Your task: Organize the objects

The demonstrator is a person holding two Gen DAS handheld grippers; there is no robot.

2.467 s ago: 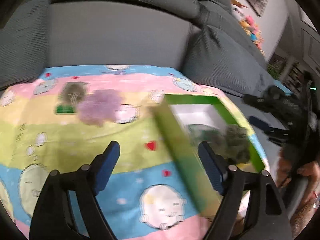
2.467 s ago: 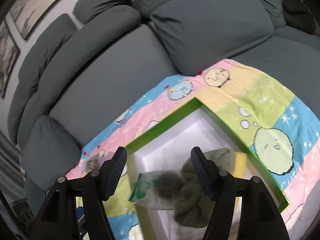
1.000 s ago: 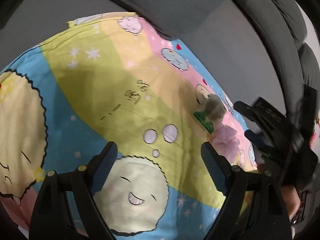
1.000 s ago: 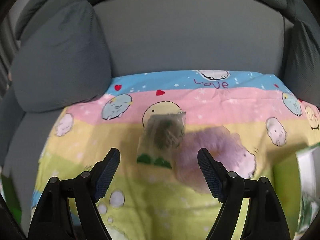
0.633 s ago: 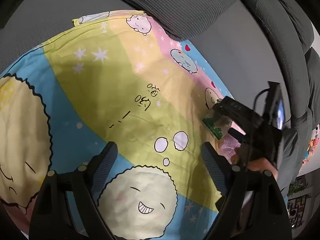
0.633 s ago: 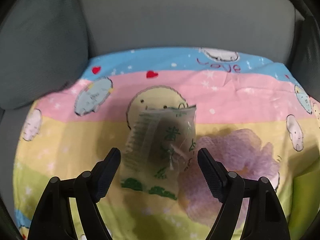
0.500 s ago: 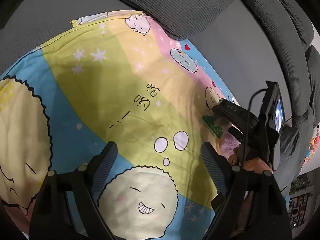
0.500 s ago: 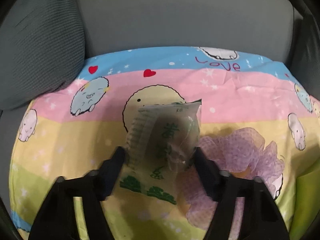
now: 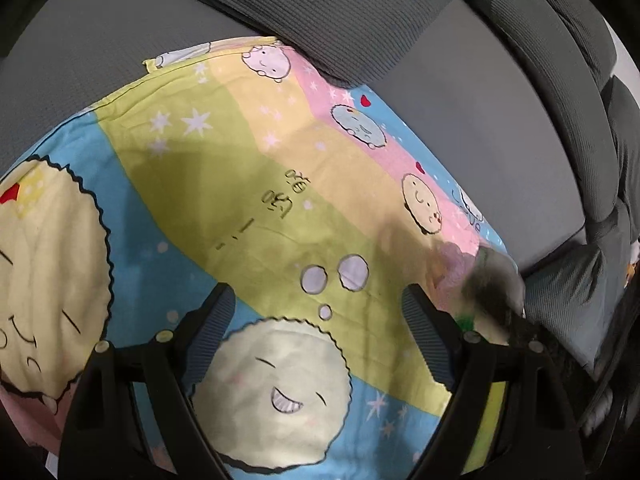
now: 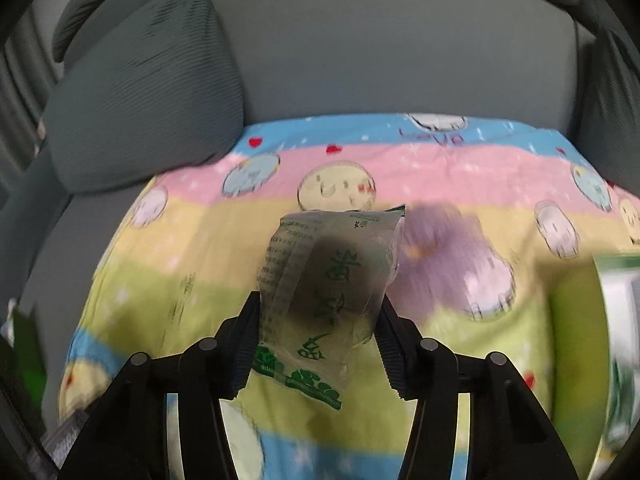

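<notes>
Since half a second ago your right gripper (image 10: 316, 332) has clamped and lifted the clear green-printed packet (image 10: 326, 294). Your left gripper (image 9: 316, 320) hangs wide, empty. Next, carry it to the green-rimmed box (image 10: 576, 320), frame right.

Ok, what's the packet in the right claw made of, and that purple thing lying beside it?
The packet looks like thin glossy plastic film: translucent, crinkled, green print, a dark lump showing through. The right claw is shut on it. The purple thing looks like soft mesh or netting, though it is too blurred here to be sure.
</notes>
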